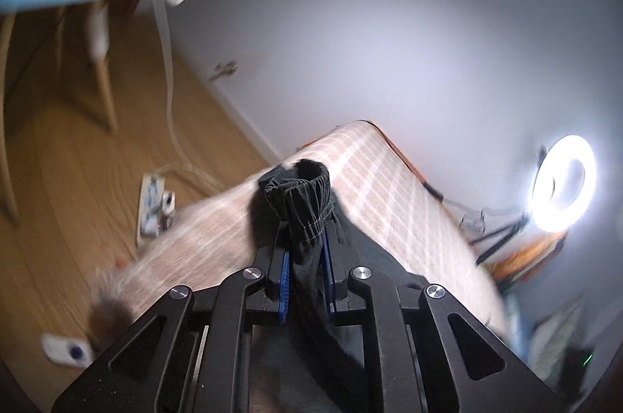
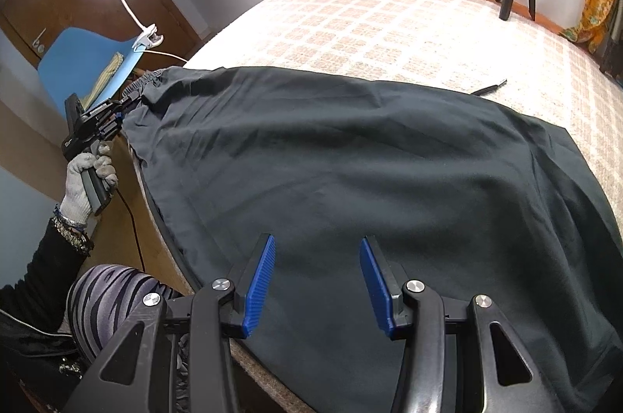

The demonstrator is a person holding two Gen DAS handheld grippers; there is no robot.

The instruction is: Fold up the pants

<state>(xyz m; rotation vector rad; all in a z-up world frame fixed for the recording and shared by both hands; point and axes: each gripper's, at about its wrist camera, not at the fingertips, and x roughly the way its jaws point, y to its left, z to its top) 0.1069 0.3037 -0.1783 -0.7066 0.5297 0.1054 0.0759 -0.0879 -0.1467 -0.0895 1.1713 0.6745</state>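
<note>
Left gripper (image 1: 305,249) jaws clamped on the elastic waistband (image 1: 300,195) of the dark pants (image 2: 350,179). Pants lie spread on the checkered bed (image 2: 389,19). Right gripper (image 2: 317,280) jaws apart, empty, over the fabric.

Motion blur is smearing the floor clutter (image 1: 153,206) at nine o'clock in the left wrist view. The pants (image 2: 350,179) are running off the right wrist view's edge at five o'clock.

Both grippers are black linkages with silver screws and ribbed blue pads (image 2: 260,286). The left hand (image 2: 83,179) wears a grey knit glove, a beaded bracelet (image 2: 72,233) and a black sleeve (image 2: 35,272).
</note>
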